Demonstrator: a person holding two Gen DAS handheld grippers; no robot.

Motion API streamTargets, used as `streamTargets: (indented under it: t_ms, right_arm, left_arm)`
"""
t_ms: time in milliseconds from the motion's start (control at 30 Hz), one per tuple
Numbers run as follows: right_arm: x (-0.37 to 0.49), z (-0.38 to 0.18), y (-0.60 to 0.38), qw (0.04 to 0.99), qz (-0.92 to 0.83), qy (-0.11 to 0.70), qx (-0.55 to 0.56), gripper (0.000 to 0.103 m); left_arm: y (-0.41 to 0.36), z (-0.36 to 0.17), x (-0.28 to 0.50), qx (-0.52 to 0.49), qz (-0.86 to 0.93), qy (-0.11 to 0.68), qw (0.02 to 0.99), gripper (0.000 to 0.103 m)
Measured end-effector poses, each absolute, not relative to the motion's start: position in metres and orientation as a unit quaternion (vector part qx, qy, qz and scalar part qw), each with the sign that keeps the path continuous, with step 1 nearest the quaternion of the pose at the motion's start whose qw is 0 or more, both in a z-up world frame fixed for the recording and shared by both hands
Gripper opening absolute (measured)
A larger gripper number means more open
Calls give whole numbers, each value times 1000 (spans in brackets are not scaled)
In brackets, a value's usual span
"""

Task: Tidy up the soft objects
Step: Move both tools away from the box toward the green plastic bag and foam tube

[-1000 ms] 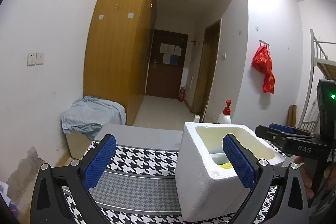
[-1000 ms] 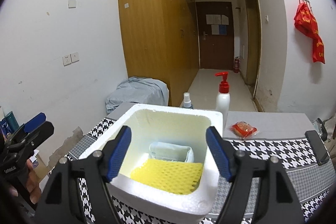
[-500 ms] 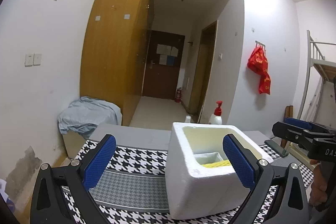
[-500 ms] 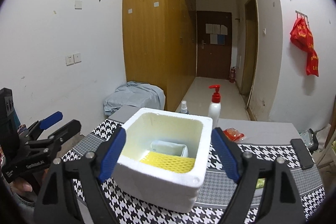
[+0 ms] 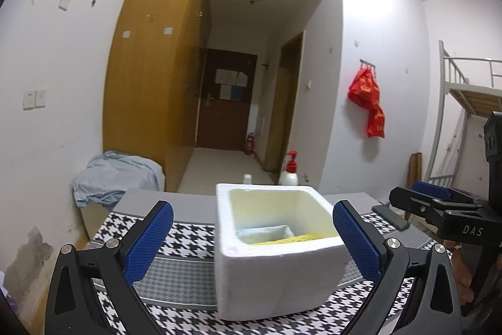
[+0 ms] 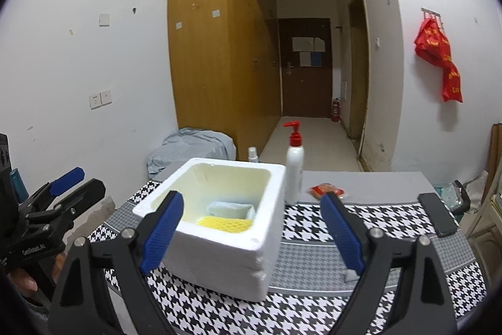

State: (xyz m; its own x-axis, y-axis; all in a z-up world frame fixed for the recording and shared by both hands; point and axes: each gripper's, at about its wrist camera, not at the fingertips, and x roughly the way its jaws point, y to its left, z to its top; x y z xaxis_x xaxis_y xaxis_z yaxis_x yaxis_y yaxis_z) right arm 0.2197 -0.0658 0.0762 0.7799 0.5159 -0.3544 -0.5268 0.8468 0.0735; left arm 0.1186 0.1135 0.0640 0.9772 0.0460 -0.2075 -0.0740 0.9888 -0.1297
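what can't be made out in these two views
- Foam box floor: both views, near wall hides most of the yellow pad and pale packet.
- Red packet: right view, too small to read, partly behind a tool finger.
- Table front: both views, cut off by the bottom edge and the tools.

My left gripper (image 5: 252, 244) and right gripper (image 6: 251, 236): black frames w/ blue textured pads (image 5: 150, 242). Foam box (image 6: 216, 225) was white outside, pale cream inside; it held a yellow mesh sponge (image 6: 224, 222) and a pale grey-white pack (image 6: 231, 208). Tablecloth (image 6: 317, 223): black/white houndstooth w/ grey bands. Pump bottle (image 6: 294, 167) was white w/ red pump. Snack packet (image 6: 328, 190) red. Phone (image 6: 436, 214) black. Wardrobe (image 6: 213, 52) was yellow-brown wood.
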Motion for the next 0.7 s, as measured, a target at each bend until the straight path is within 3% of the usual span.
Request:
streamTargets:
  t_ms: [700]
  right_arm:
    - [202, 71, -157, 968, 179, 175, 20, 92]
  left_arm:
    - [36, 59, 140, -44, -72, 115, 990, 102]
